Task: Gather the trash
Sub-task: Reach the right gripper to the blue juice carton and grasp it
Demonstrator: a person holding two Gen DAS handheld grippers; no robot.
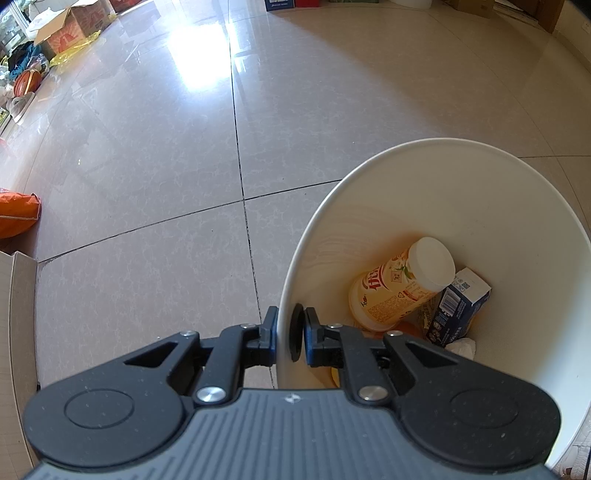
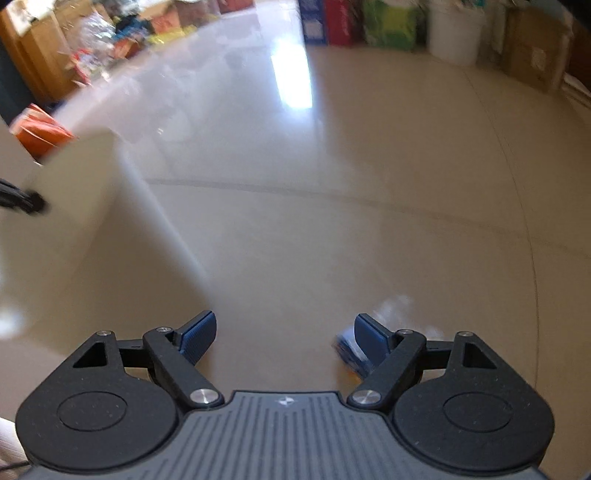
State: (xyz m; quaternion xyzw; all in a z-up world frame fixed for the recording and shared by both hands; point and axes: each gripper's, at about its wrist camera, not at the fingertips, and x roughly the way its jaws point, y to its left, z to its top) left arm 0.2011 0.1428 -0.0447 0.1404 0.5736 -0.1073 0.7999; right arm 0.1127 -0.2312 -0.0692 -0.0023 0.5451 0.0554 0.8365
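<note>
Glossy beige tiled floor [image 1: 147, 177] is catching a bright window glare. Open brown cardboard box [image 1: 70, 22] is sitting at the far left wall, crumpled yellow plastic sheet [image 1: 75, 50] lying just beside it, orange basketball [image 1: 26, 82] resting nearer along the same wall. Orange fabric bag [image 1: 16, 214] is lying at the left edge. White plastic bucket [image 2: 456, 31] is standing against the far wall, blurred.

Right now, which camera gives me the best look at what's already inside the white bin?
The left wrist view. It looks down into the white bin, showing a yellow bottle, a blue carton and crumpled tissue, while the left gripper clamps the rim. The right wrist view shows only the bin's blurred outer wall, nothing inside.
</note>
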